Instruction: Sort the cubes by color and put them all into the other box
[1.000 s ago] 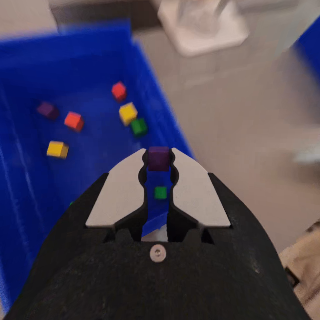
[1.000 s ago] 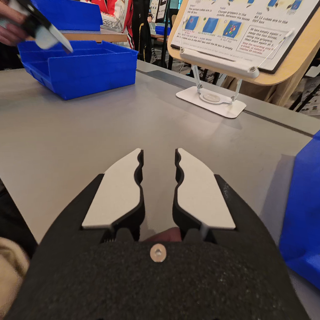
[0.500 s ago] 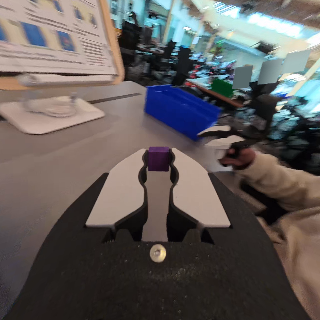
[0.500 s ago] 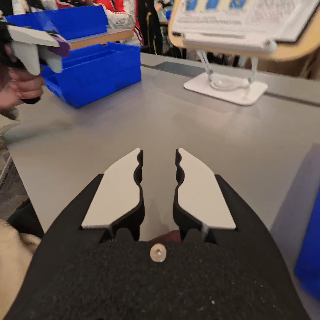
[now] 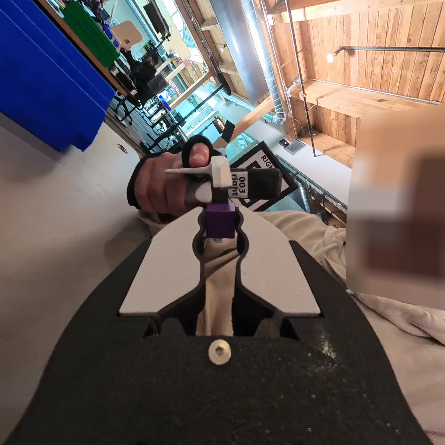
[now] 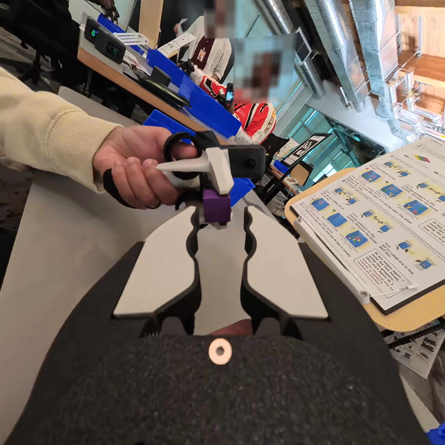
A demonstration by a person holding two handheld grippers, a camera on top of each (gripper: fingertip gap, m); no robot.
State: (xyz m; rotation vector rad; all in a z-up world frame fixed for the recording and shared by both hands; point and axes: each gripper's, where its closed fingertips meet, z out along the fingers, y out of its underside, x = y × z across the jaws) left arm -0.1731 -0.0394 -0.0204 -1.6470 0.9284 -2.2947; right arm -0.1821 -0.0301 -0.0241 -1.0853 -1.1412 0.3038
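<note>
My left gripper (image 5: 220, 218) is shut on a purple cube (image 5: 220, 225) and holds it in the air above the grey table (image 5: 60, 216). My right gripper (image 6: 221, 215) is open and faces the left one, tip to tip. In the right wrist view the purple cube (image 6: 216, 209) sits between my right fingertips, nearer the left one, still pinched by the left gripper's fingers (image 6: 220, 178). The right jaws do not press on it. A blue box (image 5: 48, 84) stands at the upper left of the left wrist view. The other cubes are out of view.
An instruction board (image 6: 373, 228) on a stand is at the right of the right wrist view. A blue box (image 6: 239, 189) shows behind the held cube. A person's hands (image 6: 130, 168) and cream sleeves (image 6: 43, 134) hold both grippers. More blue boxes and people are on a table behind. Left and right tips are no more than a few centimetres apart.
The left gripper has carried the purple cube away from the blue box and turned to face the right gripper. The cube now sits between the right gripper's open fingers. Both views have tilted.
</note>
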